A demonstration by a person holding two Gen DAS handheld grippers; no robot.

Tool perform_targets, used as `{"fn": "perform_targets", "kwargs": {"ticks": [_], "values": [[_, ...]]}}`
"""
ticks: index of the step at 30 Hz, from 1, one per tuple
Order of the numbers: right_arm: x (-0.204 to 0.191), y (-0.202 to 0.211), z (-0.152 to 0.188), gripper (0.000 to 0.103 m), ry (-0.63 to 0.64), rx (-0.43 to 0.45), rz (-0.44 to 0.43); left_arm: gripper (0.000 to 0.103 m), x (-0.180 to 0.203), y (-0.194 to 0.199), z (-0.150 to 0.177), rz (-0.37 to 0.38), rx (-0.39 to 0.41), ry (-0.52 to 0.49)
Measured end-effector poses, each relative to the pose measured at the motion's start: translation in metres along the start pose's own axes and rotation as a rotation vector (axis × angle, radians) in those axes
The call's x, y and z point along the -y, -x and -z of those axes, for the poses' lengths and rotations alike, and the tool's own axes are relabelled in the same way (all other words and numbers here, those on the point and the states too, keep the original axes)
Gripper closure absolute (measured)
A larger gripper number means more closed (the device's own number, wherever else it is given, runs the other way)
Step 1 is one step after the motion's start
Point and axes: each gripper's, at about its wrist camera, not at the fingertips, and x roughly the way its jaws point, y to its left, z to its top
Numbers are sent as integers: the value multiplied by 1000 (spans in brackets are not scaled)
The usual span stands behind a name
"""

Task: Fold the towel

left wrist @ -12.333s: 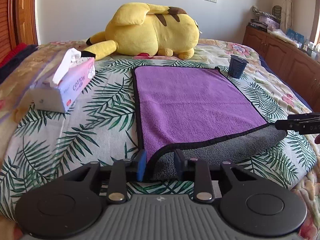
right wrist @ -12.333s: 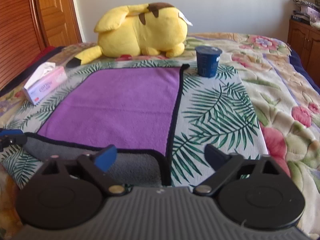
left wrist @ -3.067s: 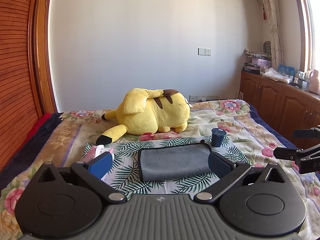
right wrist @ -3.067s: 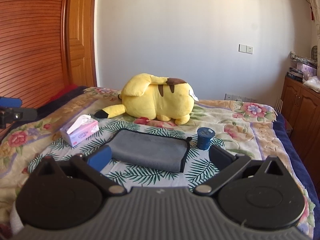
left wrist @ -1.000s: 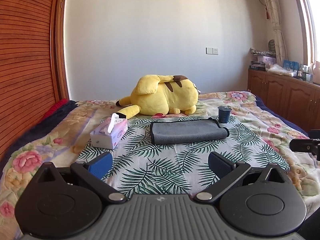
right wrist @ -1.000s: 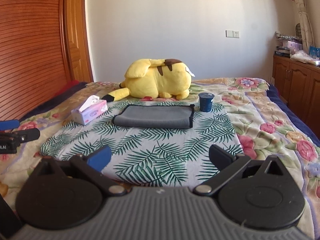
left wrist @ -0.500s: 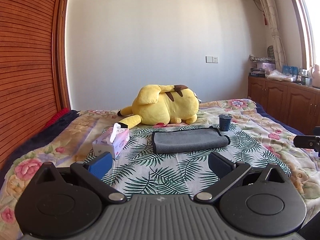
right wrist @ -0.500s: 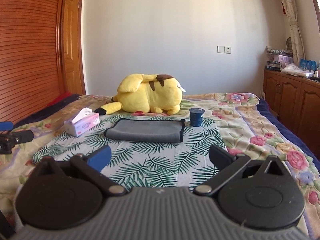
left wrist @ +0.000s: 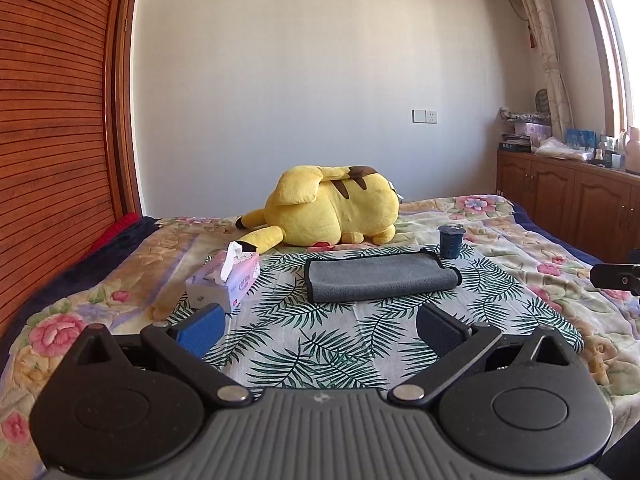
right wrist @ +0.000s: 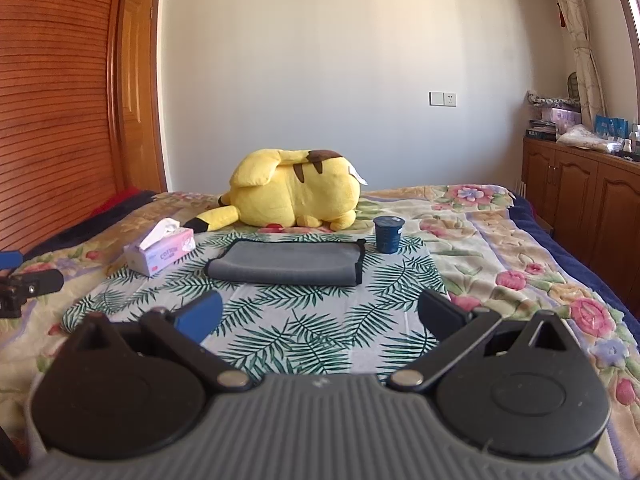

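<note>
Both grippers' fingers (left wrist: 200, 326) spread empty, folded grey towel (left wrist: 380, 275) lying flat, long axis left-right

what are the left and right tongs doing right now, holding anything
Left tongs: open, holding nothing, apart from the folded towel.
Right tongs: open, holding nothing, short of the towel.

Ahead of my left gripper (left wrist: 320, 326) the bed (left wrist: 520, 264) carries a folded towel (left wrist: 380, 276), tissue box (left wrist: 224, 280) left, cup (left wrist: 451, 242) right, plush (left wrist: 332, 210) beyond.
</note>
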Motion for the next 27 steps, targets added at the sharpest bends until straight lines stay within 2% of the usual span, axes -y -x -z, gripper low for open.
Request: {"fn": "perform_targets", "kwargs": {"ticks": [27], "values": [[3, 3, -1, 0, 1, 13, 6, 19, -1, 0, 1, -2, 1, -2]]}}
